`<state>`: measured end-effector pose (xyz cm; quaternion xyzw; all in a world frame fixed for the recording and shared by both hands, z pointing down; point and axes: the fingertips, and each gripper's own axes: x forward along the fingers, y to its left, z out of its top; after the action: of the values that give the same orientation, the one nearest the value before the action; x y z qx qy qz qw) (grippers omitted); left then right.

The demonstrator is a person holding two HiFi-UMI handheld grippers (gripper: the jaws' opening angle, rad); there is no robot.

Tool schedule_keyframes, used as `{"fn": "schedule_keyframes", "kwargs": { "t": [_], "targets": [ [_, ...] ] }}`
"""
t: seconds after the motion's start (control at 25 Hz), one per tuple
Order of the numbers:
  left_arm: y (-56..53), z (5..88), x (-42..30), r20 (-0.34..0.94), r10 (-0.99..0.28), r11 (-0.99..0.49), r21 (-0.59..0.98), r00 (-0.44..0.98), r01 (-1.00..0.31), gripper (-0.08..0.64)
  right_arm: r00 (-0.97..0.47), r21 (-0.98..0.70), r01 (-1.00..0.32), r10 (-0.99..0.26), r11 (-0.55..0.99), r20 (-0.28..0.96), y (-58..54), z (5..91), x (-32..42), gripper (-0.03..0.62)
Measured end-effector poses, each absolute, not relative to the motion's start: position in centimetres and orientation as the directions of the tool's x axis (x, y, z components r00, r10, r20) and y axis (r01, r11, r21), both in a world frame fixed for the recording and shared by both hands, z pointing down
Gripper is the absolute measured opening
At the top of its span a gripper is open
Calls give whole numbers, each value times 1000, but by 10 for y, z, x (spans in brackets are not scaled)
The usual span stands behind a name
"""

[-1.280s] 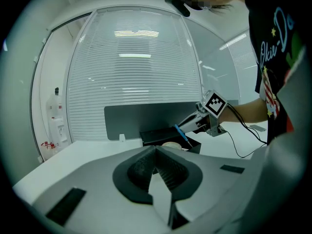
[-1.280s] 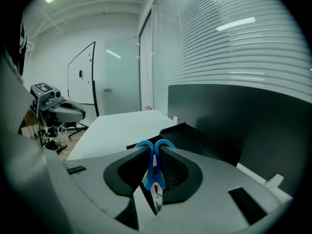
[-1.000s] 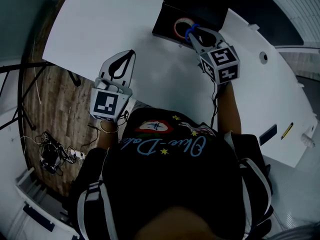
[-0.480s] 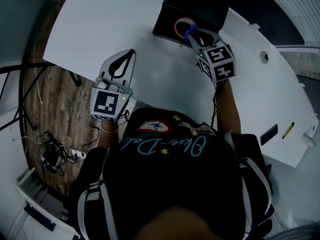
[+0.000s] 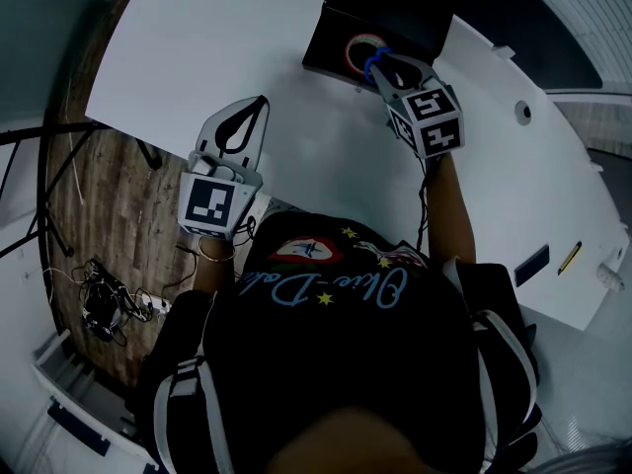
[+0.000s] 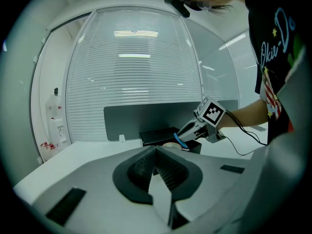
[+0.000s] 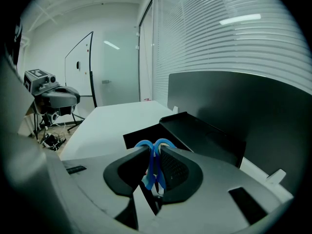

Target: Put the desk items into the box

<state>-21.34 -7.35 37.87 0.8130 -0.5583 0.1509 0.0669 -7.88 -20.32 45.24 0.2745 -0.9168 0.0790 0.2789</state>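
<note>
Fingers of the right gripper (image 5: 383, 65) clamped seemingly light, stiff blue-handled scissors (image 7: 155, 164) just below their loops, over the black box (image 5: 326, 52) at the counter's (image 5: 197, 57) far edge, while the left gripper (image 5: 255, 109) was closed, empty.

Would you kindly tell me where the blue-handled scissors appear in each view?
Head view: top centre, blue-handled scissors in the right gripper at the black box.
Left gripper view: right of centre, at the box.
Right gripper view: lower centre, between the jaws.
Shared landmark: the black box.
</note>
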Motion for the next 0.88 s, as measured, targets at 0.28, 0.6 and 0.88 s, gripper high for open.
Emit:
{"fn": "schedule_keyframes", "kwargs": {
  "t": [0.28,0.6,0.88],
  "targets": [
    [-71,380,-215,320,-891,-358,-60,322,-932,0,-693,6,-546,-455,838,559,-203,458,-81,80],
    [-71,380,-215,315,-894,-353,-64,317,-933,0,-687,3,-551,-455,835,567,-204,462,-82,84],
    [-70,380,-214,333,-886,-361,-60,323,-930,0,-690,5,-551,-460,834,559,-204,458,-82,84]
  ]
}}
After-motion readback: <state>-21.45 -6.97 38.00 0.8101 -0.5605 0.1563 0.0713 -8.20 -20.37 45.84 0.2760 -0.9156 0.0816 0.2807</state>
